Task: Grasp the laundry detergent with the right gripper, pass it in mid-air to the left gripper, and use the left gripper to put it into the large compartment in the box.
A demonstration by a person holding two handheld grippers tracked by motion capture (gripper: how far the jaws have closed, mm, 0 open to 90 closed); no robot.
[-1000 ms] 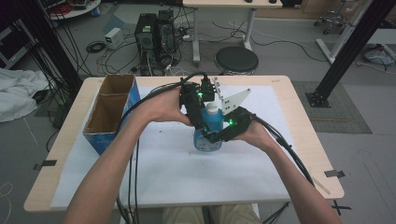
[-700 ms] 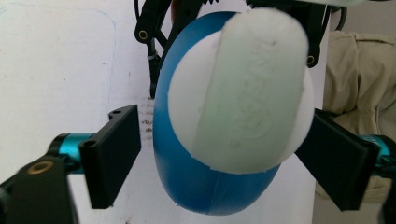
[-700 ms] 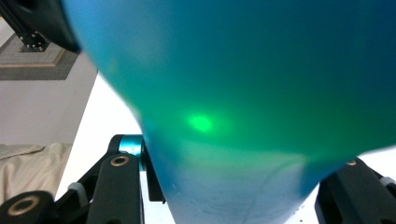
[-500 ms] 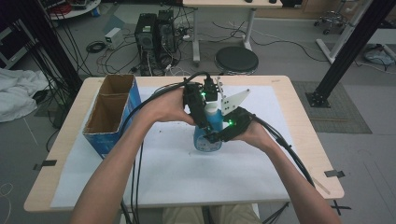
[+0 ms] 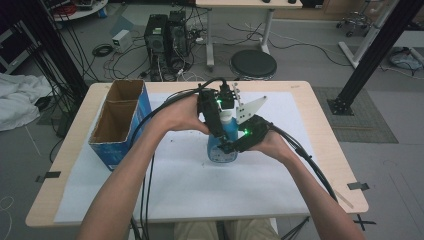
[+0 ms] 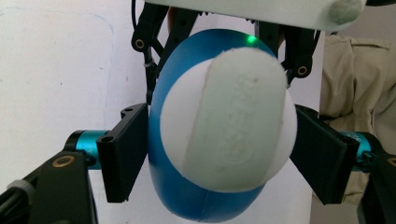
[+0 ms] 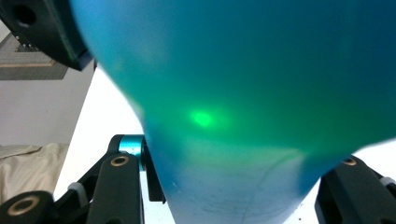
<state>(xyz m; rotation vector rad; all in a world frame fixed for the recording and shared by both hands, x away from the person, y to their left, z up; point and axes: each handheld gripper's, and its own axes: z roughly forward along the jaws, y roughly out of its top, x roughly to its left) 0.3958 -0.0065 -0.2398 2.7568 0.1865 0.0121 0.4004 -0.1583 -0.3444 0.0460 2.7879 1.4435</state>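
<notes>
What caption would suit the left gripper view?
Left claw closing around the white cap of a blue bottle, seen from above.

A wooden table (image 5: 320, 125) carries a white sheet (image 5: 200, 190) over most of its top. At its left edge stands an open blue cardboard box (image 5: 120, 125) with two compartments. On the floor beyond the far edge sit two dark computer towers (image 5: 165, 32), a round black stool (image 5: 253, 64) and loose cables (image 5: 102, 50). White cloth (image 5: 17, 100) lies far left. A black frame post (image 5: 372, 55) leans at right.
</notes>
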